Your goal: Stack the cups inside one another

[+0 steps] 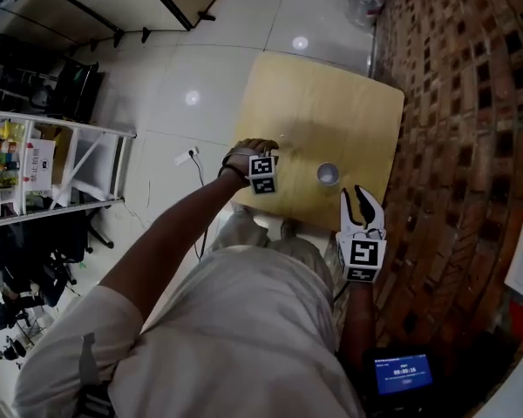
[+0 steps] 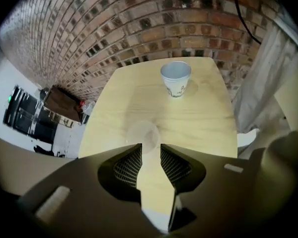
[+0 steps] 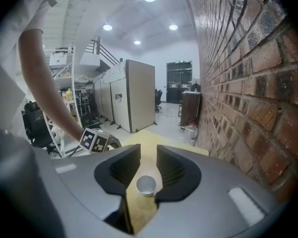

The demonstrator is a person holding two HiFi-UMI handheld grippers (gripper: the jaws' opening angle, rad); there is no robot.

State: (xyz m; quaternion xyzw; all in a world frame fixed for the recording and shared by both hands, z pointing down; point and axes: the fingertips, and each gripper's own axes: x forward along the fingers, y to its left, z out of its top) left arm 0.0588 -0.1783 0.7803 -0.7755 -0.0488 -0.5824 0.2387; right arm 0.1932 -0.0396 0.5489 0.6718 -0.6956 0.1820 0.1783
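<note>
White cup point(image 2: 176, 78), faint print, perhaps dark; pale wood table point(image 1: 322, 103); red-brown brick wall point(image 1: 453, 103).

Left gripper point(image 2: 150, 151), right gripper point(image 3: 148, 155): jaws seemingly apart.

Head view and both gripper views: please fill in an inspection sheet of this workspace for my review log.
Surface: pale wooden table, beside the wall.
Job's things: white paper cup, upright on the table; faint see-through round shape, perhaps a clear cup, just ahead of the left jaws.
Clutter: nothing seen on the table.
Grippers: left gripper jaws apart, gripping nothing; right gripper jaws apart, paper cup showing through the gap, not gripped.
Cables: white plug with dark lead on the floor left of the table.
Surroundings: red brick wall, white tiled floor, metal shelf rack.
</note>
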